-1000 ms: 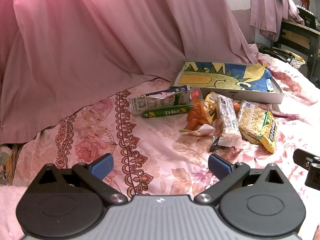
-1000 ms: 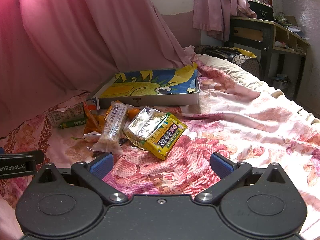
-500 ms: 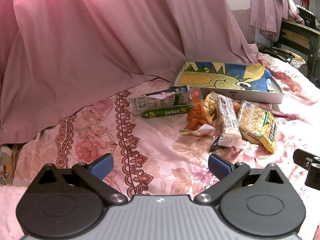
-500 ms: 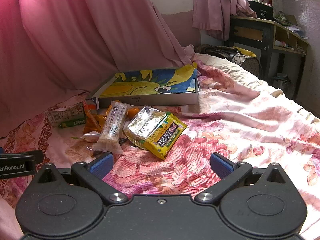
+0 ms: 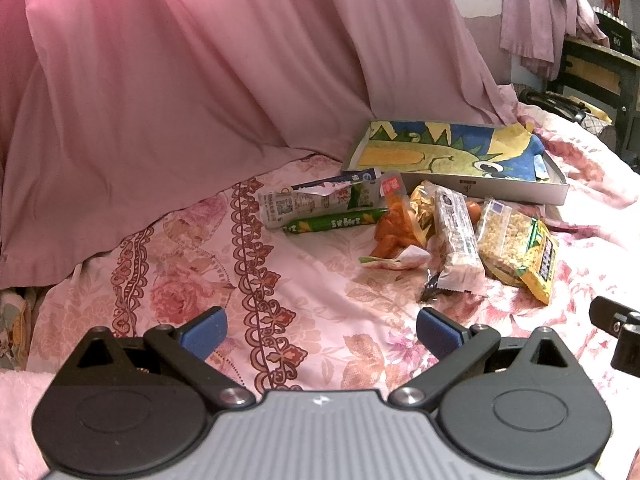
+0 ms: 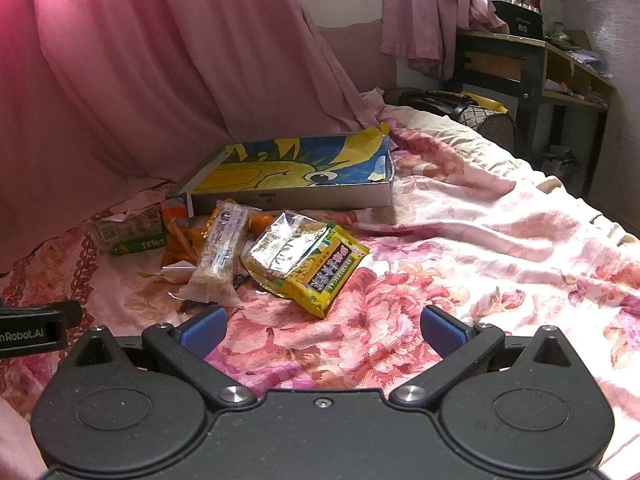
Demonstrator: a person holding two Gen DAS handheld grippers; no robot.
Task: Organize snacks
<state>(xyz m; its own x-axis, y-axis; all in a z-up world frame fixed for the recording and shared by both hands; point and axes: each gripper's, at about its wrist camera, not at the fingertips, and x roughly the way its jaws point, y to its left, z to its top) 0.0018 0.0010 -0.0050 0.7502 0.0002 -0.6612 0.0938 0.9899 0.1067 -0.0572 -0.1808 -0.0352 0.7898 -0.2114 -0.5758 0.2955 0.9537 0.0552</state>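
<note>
Several snack packs lie in a heap on a floral bedspread: a yellow noodle pack [image 5: 518,246] [image 6: 306,260], a long clear bar pack [image 5: 456,240] [image 6: 222,252], an orange bag [image 5: 394,224] [image 6: 180,240], a green stick [image 5: 336,222] and a white-green pack [image 5: 316,200]. Behind them sits a shallow grey box [image 5: 492,192] [image 6: 296,198] lined with a dinosaur picture. My left gripper [image 5: 320,334] is open and empty, short of the heap. My right gripper [image 6: 322,328] is open and empty, just short of the yellow pack.
A pink curtain [image 5: 180,80] hangs behind and left of the bed. A dark desk [image 6: 532,64] and a black bag [image 6: 452,104] stand at the far right past the bed's end. The bedspread [image 6: 500,240] stretches to the right of the heap.
The right wrist view has crept slightly closer to the yellow pack. The left gripper has not visibly moved.
</note>
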